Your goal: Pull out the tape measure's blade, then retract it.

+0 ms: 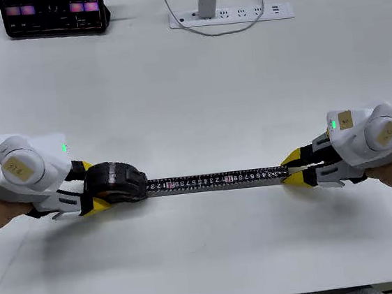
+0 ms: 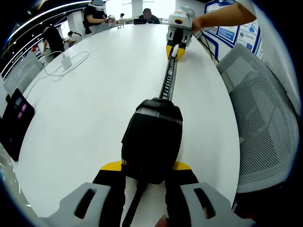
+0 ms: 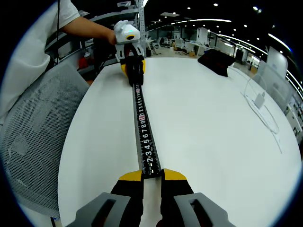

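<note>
A black tape measure case (image 1: 117,182) lies on the white table (image 1: 190,91) at the left, and my left gripper (image 1: 96,187) is shut on its rear end. In the left gripper view the case (image 2: 152,138) fills the space between the yellow-tipped jaws. The dark blade (image 1: 217,180) with white numbers runs flat along the table to the right. My right gripper (image 1: 293,167) is shut on the blade's tip. The right gripper view shows the blade (image 3: 143,132) running from my right gripper (image 3: 152,176) to the case (image 3: 135,70) held far off.
A dark tablet (image 1: 53,12) stands at the back left. A white power strip (image 1: 231,14) with a plugged charger and cable lies at the back middle. A grey mesh chair (image 2: 262,123) stands just off the table's near edge. People sit far off.
</note>
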Demonstrator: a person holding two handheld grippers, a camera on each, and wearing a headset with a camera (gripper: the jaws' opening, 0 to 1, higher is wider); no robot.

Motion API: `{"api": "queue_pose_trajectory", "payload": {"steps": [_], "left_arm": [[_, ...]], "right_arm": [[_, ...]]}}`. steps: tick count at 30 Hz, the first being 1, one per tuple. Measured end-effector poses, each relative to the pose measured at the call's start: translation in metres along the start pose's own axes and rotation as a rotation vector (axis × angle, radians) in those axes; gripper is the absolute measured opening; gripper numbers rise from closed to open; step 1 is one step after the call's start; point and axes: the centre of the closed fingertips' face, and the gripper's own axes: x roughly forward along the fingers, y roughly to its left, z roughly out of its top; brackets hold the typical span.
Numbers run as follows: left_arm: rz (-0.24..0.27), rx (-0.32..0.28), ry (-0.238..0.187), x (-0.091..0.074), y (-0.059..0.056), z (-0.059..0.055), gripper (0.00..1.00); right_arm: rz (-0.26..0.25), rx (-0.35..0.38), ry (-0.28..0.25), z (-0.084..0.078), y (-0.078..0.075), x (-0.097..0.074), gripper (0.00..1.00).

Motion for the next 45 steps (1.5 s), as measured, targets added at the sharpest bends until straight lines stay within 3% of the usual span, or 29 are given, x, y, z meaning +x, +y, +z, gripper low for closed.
{"api": "queue_pose_trajectory", "payload": {"steps": [17,45], "left_arm": [[0.007,-0.031,-0.025,-0.0004,0.0001,0.0015,0.28],[0.034,-0.053,-0.019,0.0019,0.0011,0.0025,0.31]], "right_arm": [[0.011,-0.035,0.052,0.0010,-0.0016,0.0029,0.11],[0.004,-0.026,0.056,-0.0025,-0.0023,0.0027,0.12]]}}
